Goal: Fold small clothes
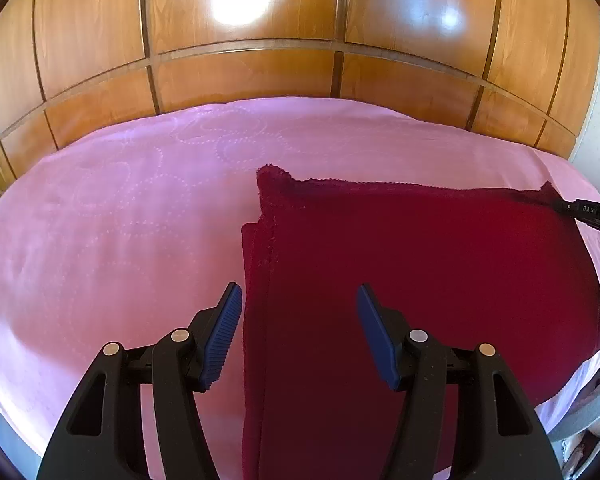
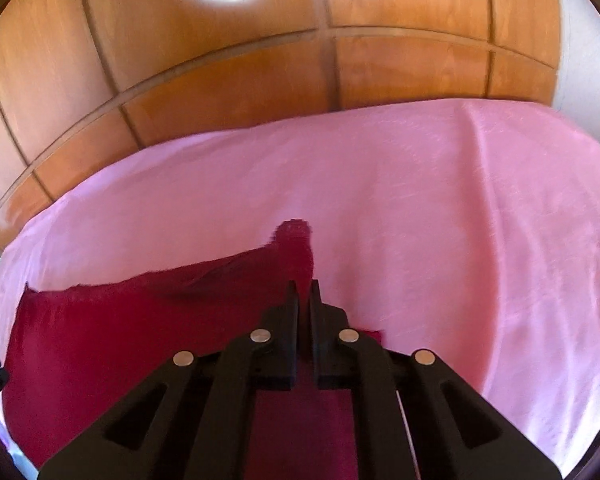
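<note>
A dark red cloth (image 1: 420, 272) lies on a bed with a pink sheet (image 1: 120, 220). It sits on the near part of the bed, close to the person, and it already looks folded once — along its left side two edges lie one on top of the other.

The right tongs (image 2: 304, 292) are pinched tight on the far right corner of the cloth. That corner sticks up in a little peak past the tips, so it is lifted off the sheet a bit. Holding a corner is a good way to carry one side of the cloth over the other side. In the left wrist view, the same tongs show at the right edge (image 1: 580, 210), right at that corner.

The left tongs (image 1: 300, 320) are open about half way and hold nothing. They hover above the near left edge of the cloth, with one blue pad (image 1: 222, 332) over the pink sheet and the other over the red cloth. I think they wait there to grab that edge or to keep it still while the other side moves.

Behind the bed is a big brown wooden wardrobe (image 1: 240, 72), shiny from the light.

The fold is not done yet — the cloth is still wide and mostly flat.
</note>
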`<action>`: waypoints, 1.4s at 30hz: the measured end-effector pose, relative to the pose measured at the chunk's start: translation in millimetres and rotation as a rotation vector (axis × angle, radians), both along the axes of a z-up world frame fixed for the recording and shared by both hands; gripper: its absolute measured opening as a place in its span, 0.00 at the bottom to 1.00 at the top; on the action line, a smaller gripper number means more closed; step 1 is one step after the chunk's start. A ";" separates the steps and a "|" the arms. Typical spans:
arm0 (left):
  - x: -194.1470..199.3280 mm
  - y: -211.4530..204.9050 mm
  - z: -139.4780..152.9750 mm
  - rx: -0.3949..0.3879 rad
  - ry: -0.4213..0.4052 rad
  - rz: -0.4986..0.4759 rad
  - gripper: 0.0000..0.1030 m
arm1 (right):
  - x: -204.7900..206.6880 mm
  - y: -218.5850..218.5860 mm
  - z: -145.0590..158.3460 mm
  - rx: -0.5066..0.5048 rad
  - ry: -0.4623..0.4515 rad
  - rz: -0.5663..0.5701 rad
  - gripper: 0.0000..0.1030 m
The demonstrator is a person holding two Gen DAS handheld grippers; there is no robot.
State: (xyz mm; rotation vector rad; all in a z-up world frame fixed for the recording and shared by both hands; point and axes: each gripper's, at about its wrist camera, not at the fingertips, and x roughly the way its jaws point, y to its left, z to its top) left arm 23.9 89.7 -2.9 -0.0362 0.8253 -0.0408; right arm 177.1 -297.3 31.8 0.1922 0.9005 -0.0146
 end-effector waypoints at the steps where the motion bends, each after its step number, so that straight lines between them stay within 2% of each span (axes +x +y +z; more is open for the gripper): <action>1: 0.9 0.4 -0.3 -0.001 0.002 -0.001 0.57 | 2.6 -2.6 -6.8 0.015 0.021 -0.009 0.04; 5: 1.4 3.2 4.8 -0.004 -0.003 -0.006 0.57 | 5.2 4.6 -22.7 -0.006 0.043 -0.009 0.04; 9: 10.9 29.2 17.4 -0.071 -0.023 0.034 0.57 | 1.8 4.6 -23.7 -0.005 0.037 0.001 0.04; 11: 25.0 47.5 18.8 -0.137 -0.009 0.062 0.57 | 1.0 2.2 -25.7 0.006 0.037 0.000 0.04; 12: 35.3 56.1 17.3 -0.186 0.003 0.059 0.57 | 0.9 1.2 -26.7 0.010 0.036 -0.001 0.04; 16: 71.0 64.0 1.0 -0.294 0.103 0.039 0.57 | 1.9 0.1 -29.2 0.015 0.030 0.000 0.04; 19: 93.2 59.5 -14.7 -0.324 0.154 0.037 0.57 | 0.7 -2.0 -29.9 0.026 0.027 0.001 0.04; 21: 102.9 55.0 -21.5 -0.346 0.170 0.032 0.39 | 0.5 -3.2 -30.1 0.030 0.027 0.004 0.04; 22: 104.2 52.7 -21.9 -0.348 0.167 0.025 0.21 | 0.4 -3.4 -29.7 0.029 0.026 0.006 0.04; 23: 105.5 49.3 -20.8 -0.339 0.156 0.013 0.07 | 1.0 -4.1 -28.9 0.029 0.025 0.009 0.04; 26: 97.3 40.8 -4.2 -0.257 0.041 0.021 0.06 | -4.2 -5.2 -16.8 0.028 -0.018 0.008 0.04; 28: 93.7 38.6 -2.4 -0.209 0.020 0.044 0.06 | -6.8 -5.8 -13.2 0.019 -0.037 0.001 0.04; 29: 95.0 35.7 -5.8 -0.176 0.025 0.050 0.06 | -4.9 -4.8 -16.8 0.010 -0.025 0.000 0.04; 32: 111.0 27.4 -37.5 -0.097 0.122 0.064 0.08 | 4.4 0.6 -38.8 -0.010 0.036 -0.002 0.04; 34: 111.6 24.3 -40.9 -0.077 0.122 0.086 0.12 | 6.2 -1.9 -40.7 0.009 0.040 -0.022 0.06; 36: 106.6 20.1 -31.8 -0.028 0.101 0.104 0.19 | 3.8 -3.3 -38.8 0.009 0.034 -0.024 0.11; 38: 92.7 18.5 -18.9 0.012 0.055 0.133 0.33 | 0.2 -8.7 -35.9 0.023 0.033 -0.039 0.19; 40: 77.6 18.6 -7.0 0.023 0.016 0.140 0.39 | -3.6 -11.7 -30.7 0.034 0.022 -0.046 0.27; 42: 61.1 18.7 3.6 0.020 -0.015 0.141 0.39 | -9.6 -11.1 -22.9 0.034 0.002 -0.051 0.48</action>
